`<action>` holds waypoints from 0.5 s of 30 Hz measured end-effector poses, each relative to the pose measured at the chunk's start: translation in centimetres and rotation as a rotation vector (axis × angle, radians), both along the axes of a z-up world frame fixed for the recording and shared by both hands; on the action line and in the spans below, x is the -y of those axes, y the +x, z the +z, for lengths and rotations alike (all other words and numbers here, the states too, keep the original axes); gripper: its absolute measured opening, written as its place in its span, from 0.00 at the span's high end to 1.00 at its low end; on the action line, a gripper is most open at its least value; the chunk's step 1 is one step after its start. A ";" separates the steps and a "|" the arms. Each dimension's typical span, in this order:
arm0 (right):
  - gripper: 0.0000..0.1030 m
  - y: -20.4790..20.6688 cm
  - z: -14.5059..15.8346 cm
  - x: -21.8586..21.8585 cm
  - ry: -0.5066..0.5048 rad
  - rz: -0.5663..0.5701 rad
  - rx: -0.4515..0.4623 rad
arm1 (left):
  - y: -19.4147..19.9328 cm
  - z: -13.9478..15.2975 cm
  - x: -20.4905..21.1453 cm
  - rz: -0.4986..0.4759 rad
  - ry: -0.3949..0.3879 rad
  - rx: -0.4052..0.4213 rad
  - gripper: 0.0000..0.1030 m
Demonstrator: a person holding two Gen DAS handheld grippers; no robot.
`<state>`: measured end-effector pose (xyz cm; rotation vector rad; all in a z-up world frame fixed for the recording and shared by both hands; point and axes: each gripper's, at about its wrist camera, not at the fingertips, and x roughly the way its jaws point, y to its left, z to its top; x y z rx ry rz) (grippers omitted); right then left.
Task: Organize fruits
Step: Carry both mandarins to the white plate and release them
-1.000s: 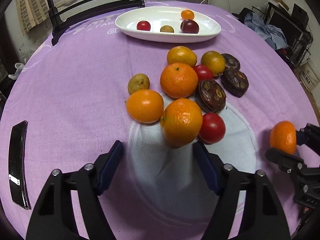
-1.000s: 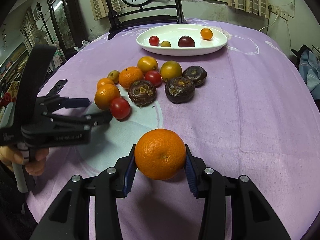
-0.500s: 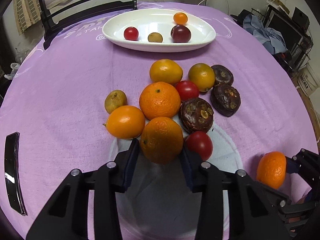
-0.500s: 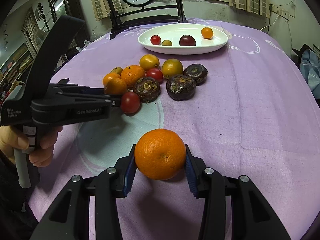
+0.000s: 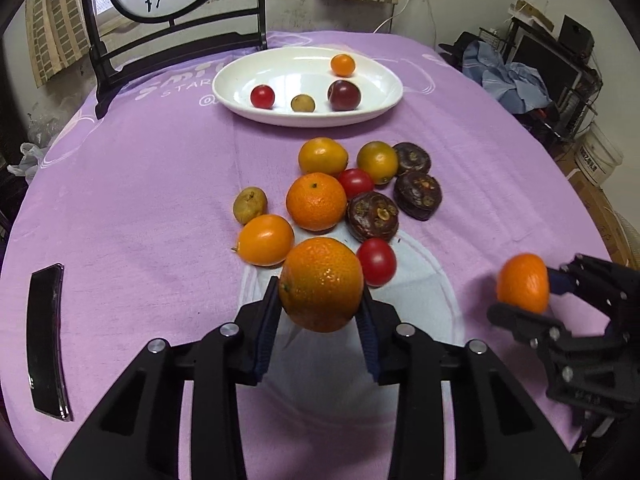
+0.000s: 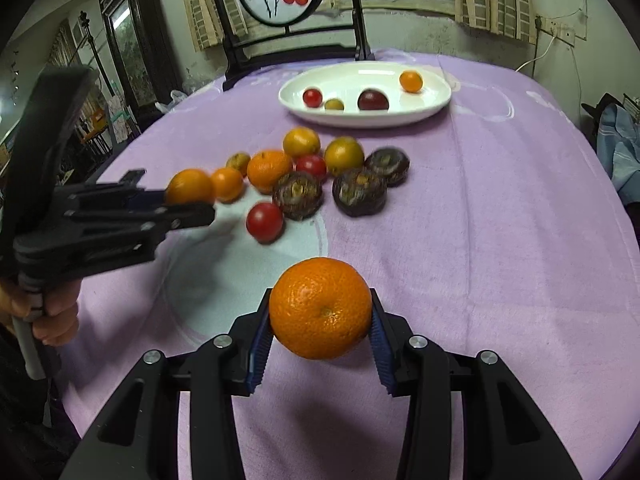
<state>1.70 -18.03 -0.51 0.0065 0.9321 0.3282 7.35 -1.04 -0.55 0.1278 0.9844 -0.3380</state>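
My left gripper (image 5: 320,312) is shut on a large orange (image 5: 321,283) and holds it above the purple cloth; it also shows in the right wrist view (image 6: 190,186). My right gripper (image 6: 320,320) is shut on another orange (image 6: 320,307), held above the cloth at the near right, seen from the left wrist view (image 5: 523,282). A pile of fruit lies mid-table: an orange (image 5: 316,201), a tomato (image 5: 376,261), dark brown fruits (image 5: 372,216). A white oval plate (image 5: 240,80) at the back holds several small fruits.
A black phone (image 5: 46,340) lies on the cloth at the left. A dark wooden chair (image 5: 176,36) stands behind the plate. Clutter and a monitor (image 5: 540,64) stand off the table's right side.
My left gripper closed on the large orange and lifted it off the cloth, away from the pile. The right gripper kept holding its orange, nearly still.
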 end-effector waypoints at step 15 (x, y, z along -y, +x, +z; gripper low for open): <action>0.57 8.7 7.1 0.6 -0.010 -0.030 0.177 | 7.8 5.6 1.8 -0.006 0.005 0.109 0.66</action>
